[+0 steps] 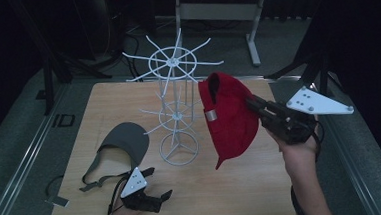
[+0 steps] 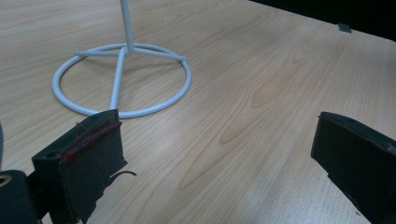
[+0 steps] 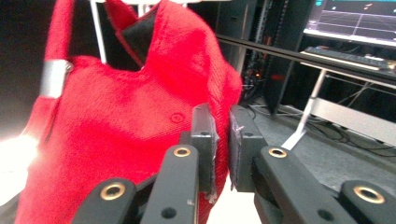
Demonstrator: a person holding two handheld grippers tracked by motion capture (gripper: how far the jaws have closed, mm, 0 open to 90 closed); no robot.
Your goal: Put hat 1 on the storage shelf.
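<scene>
A red cap (image 1: 229, 115) hangs in the air just right of the white wire rack (image 1: 177, 113) that stands mid-table. My right gripper (image 1: 251, 103) is shut on the cap's crown fabric. In the right gripper view the red cap (image 3: 116, 116) lies left of the gripper (image 3: 222, 116), and a white rack rod passes by the cap's strap opening. Whether the cap rests on a rack arm I cannot tell. A grey visor (image 1: 128, 139) lies on the table left of the rack. My left gripper (image 1: 159, 182) stands open and empty near the front edge, and its gripper view (image 2: 215, 126) faces the rack's ring base (image 2: 122, 77).
The wooden table (image 1: 244, 194) ends close behind the rack. The rack's thin arms stick out all round at two heights. A desk frame (image 1: 254, 38) stands on the floor beyond. A small metal piece (image 1: 57, 200) lies off the table's front left corner.
</scene>
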